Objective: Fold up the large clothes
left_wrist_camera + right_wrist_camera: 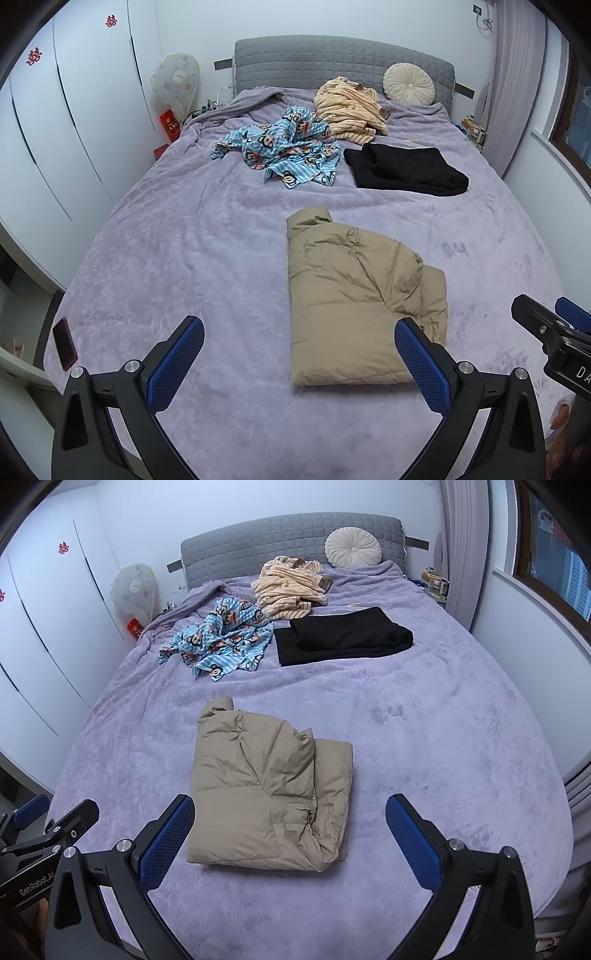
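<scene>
On the far left, white wardrobe (pixel 74 122) doors, and a dark phone (pixel 65 343) at the left edge of the bed (pixel 177 258). Further back, a covered fan (pixel 177 83) beside the grey headboard (pixel 332 59). Low in the left wrist view, the left gripper (pixel 299 354), released, jaws wide apart, holding nothing, above the purple blanket. In the middle of the bed, near its foot, the folded beige jacket (pixel 354 295), flat on the blanket, touched by neither gripper. Behind it, a crumpled blue cartoon-print cloth (pixel 284 147), then a heap of yellow striped cloth (pixel 347 109), then a folded black garment (pixel 406 168) to the right. Against the headboard, a round cream cushion (pixel 408 85). On the right, the right gripper (pixel 290 829), also released and empty, just in front of the jacket. Far right, a curtain (pixel 513 92) and a window (pixel 554 554).
</scene>
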Motion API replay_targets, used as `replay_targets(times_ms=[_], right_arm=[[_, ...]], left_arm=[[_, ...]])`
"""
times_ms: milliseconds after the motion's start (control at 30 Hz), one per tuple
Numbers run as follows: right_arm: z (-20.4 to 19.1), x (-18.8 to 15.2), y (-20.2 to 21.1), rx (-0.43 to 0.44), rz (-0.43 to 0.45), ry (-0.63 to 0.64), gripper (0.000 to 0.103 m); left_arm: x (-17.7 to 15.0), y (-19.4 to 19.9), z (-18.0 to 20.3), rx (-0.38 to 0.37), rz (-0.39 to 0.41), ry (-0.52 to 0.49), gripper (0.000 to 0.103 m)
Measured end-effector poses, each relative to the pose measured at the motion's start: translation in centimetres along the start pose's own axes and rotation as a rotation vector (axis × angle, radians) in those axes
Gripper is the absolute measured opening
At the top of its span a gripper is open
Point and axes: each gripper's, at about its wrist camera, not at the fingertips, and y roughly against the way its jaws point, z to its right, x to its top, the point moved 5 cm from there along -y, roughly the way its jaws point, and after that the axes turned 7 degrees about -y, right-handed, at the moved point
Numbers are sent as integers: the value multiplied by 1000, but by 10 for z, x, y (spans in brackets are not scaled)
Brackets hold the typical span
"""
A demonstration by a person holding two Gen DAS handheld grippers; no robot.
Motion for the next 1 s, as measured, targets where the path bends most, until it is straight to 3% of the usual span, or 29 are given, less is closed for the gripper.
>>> replay_targets(times_ms=[1000], right_arm=[[-2,-1,1,-1,2,3,103]], left_arm=[[1,-2,0,2,1,-4,103]])
